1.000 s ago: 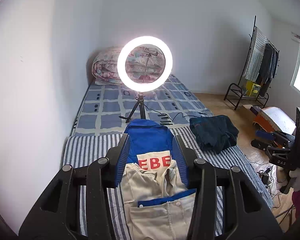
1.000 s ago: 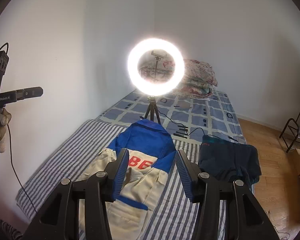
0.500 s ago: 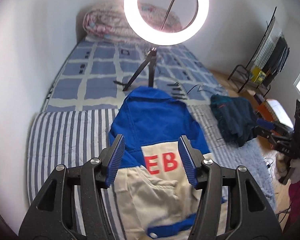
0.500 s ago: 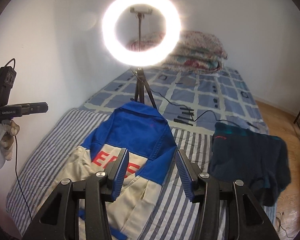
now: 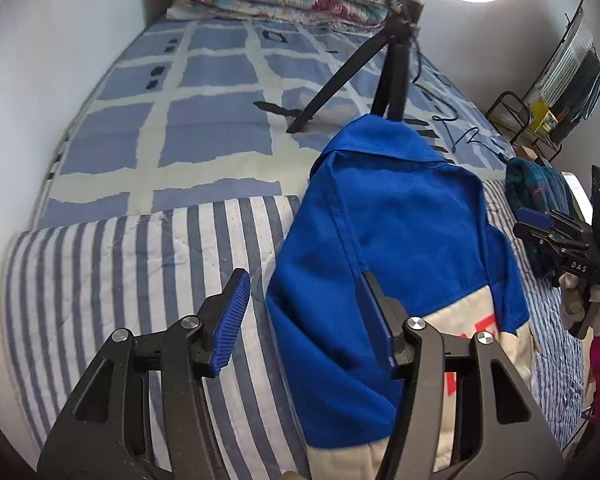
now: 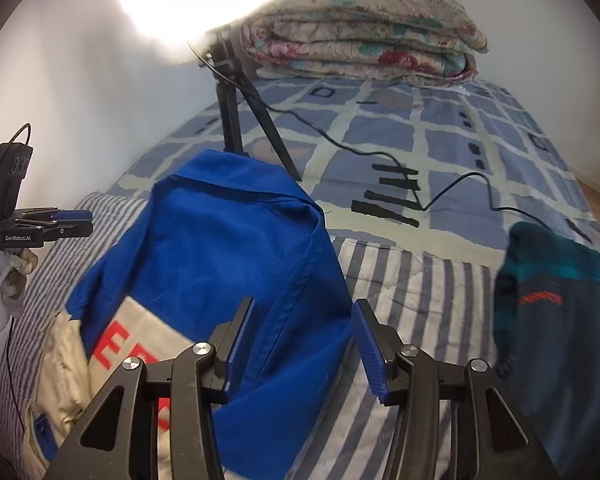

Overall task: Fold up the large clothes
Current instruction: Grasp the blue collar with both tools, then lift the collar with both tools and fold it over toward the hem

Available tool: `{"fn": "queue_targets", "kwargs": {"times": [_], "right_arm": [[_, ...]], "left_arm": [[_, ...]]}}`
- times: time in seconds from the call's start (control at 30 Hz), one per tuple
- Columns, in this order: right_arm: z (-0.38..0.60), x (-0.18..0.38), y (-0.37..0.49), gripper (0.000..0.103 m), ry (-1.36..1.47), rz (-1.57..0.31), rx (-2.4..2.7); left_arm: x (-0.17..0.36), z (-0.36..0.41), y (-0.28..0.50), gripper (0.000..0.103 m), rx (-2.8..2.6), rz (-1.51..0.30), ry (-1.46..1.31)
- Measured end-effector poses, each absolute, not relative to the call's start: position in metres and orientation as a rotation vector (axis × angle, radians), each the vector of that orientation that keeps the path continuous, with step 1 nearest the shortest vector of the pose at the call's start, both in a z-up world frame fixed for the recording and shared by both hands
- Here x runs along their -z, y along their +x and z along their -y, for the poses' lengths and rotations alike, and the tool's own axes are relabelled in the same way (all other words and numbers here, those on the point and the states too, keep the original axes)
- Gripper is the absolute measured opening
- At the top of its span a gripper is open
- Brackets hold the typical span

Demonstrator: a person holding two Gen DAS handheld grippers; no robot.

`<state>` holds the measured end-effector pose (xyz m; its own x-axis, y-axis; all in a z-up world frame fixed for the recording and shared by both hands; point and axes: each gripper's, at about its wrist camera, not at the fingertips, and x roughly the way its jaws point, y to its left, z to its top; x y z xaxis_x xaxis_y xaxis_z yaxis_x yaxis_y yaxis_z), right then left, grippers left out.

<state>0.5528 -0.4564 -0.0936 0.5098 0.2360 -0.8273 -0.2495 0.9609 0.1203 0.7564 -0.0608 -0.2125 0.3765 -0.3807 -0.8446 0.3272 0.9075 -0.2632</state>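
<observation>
**Both claws wide open over the jacket's blue shoulders, nothing gripped**

Left claw (image 5: 304,320): jaws spread wide, holding nothing. Left blue pad sits over the striped quilt (image 5: 120,264), right pad over the blue upper part of the jacket (image 5: 396,240). The jacket's left edge runs between the two pads, so the claw straddles that edge. Cannot tell whether the pads touch the cloth.

Right claw (image 6: 304,340): also wide open, nothing held. Left pad over the blue cloth of the jacket (image 6: 228,264), right pad over the striped quilt (image 6: 420,288). The jacket's right side seam falls between the pads.

Jacket: lies flat on the bed, blue yoke toward 12 o'clock, cream lower part with red letters toward 6 o'clock. In the right wrist view the cream part and red letters sit at 8 o'clock from the claw.

Further out:
- Tripod (image 5: 388,76) with ring light (image 6: 204,4) at 12 o'clock, just beyond the collar, on the checked sheet (image 5: 204,120).
- Dark teal garment (image 6: 556,328) bunched at 3 o'clock in the right wrist view, apart from the jacket.
- Folded floral duvet (image 6: 364,36) at the bed's far end.
- Clothes rack (image 5: 560,80) at 2 o'clock in the left wrist view.
</observation>
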Motion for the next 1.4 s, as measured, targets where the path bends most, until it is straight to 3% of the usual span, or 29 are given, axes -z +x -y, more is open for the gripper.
{"fn": "queue_targets", "kwargs": {"times": [0.43,0.5,0.57,0.6,0.7,0.83,1.4], "right_arm": [[0.459,0.154,0.609,0.049,0.118,-1.025,-0.361],[0.456,0.156,0.61,0.039,0.12,-1.021,-0.376],[0.452,0.157,0.614,0.029,0.121,-1.027,-0.377],[0.449,0.155,0.614,0.023,0.113,-1.031,-0.371],[0.435,0.151,0.611,0.012,0.034,-1.031,-0.325],[0.429,0.138,0.602,0.004,0.013,-1.006,-0.298],[0.417,0.03,0.509,0.0,0.017,-0.841,-0.392]], "left_arm": [[0.267,0.087,0.804,0.056,0.554,-1.12,-0.129],[0.265,0.095,0.802,0.035,0.561,-1.118,-0.117],[0.263,0.103,0.799,0.027,0.526,-1.111,-0.08],[0.261,0.109,0.796,0.015,0.505,-1.103,-0.038],[0.255,0.122,0.788,0.007,0.471,-1.073,0.054],[0.239,0.12,0.778,0.004,0.473,-1.02,0.068],[0.135,0.098,0.67,0.002,0.543,-0.885,0.029]]}}
